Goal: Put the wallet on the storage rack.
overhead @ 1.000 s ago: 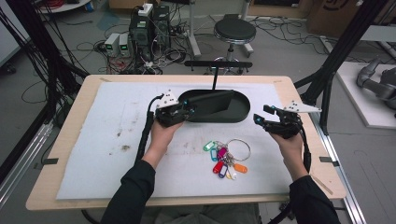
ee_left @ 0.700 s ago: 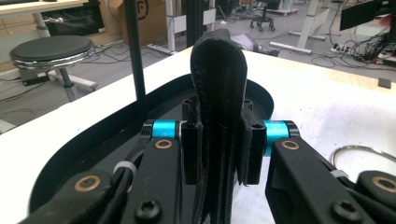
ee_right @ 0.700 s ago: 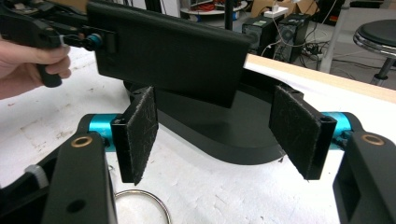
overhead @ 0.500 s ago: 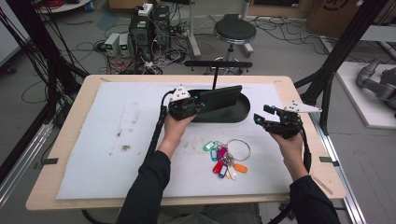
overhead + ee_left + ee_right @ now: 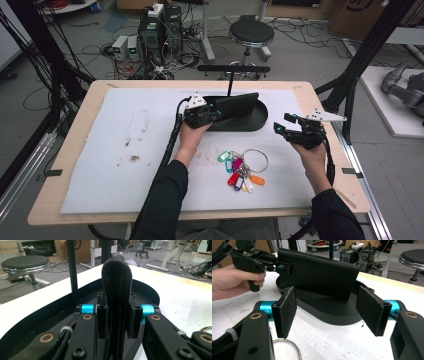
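This is a lab or test room set up for recording. A wooden desk (image 5: 320, 100) with a white mat (image 5: 115, 150) stands inside a frame of black metal struts (image 5: 365, 55). On the grey floor beyond its far edge lie tangled cables (image 5: 75, 45), with computer boxes (image 5: 155, 30) and small power units (image 5: 125, 47) at the far left. A round black stool (image 5: 251, 34) stands behind the desk, cardboard boxes (image 5: 360, 15) sit at the far right, and part of a grey robot arm (image 5: 402, 90) rests at the right.

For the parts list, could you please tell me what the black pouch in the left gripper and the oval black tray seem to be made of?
Flat black pouch: probably woven fabric, matte, with grainy weave. Oval black tray: likely smooth, faintly glossy moulded plastic.
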The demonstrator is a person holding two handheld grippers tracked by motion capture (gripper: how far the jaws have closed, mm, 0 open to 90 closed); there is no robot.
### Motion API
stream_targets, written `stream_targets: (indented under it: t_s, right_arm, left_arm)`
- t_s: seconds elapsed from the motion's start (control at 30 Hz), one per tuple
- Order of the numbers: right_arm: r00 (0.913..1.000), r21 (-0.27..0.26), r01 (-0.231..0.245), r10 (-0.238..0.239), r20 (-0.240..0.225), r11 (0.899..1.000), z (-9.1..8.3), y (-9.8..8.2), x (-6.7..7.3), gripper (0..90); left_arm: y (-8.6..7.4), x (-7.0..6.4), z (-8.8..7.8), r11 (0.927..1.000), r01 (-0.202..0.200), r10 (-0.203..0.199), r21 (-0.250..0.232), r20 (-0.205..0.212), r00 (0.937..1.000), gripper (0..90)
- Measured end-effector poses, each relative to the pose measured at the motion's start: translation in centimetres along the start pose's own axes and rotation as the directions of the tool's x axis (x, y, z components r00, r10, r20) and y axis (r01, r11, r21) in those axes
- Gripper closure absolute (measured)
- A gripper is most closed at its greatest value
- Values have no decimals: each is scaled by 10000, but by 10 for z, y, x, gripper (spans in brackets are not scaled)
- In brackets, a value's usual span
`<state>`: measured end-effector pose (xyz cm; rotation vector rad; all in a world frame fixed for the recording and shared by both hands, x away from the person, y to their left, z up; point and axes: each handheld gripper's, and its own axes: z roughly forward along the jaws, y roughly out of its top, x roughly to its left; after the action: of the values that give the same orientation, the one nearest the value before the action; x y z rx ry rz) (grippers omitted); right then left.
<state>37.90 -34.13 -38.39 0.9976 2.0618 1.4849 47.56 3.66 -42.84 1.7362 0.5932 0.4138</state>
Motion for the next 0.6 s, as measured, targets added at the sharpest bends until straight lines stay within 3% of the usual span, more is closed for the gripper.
stream_targets:
  t_s: [0.13, 0.23, 0.33, 0.6]
  right_arm:
    - [10000, 35, 73, -73, -26, 10000, 1, 0, 2, 333]
    - [9999, 80, 106, -105, -20, 9999, 2, 0, 2, 336]
    - [10000, 93, 84, -84, -4, 9999, 2, 0, 2, 336]
    - [10000, 52, 13, -13, 59, 10000, 1, 0, 0, 336]
  left_arm:
    - [-3, 4, -1, 9999, 38, -37, 129, -19, 10000, 743]
    - [-5, 7, -3, 9979, -151, 166, 622, -242, 9996, 736]
    - [-6, 9, -3, 9974, -79, 97, 719, -241, 9997, 734]
    - [-12, 10, 1, 9898, -234, 300, 1406, -450, 9985, 706]
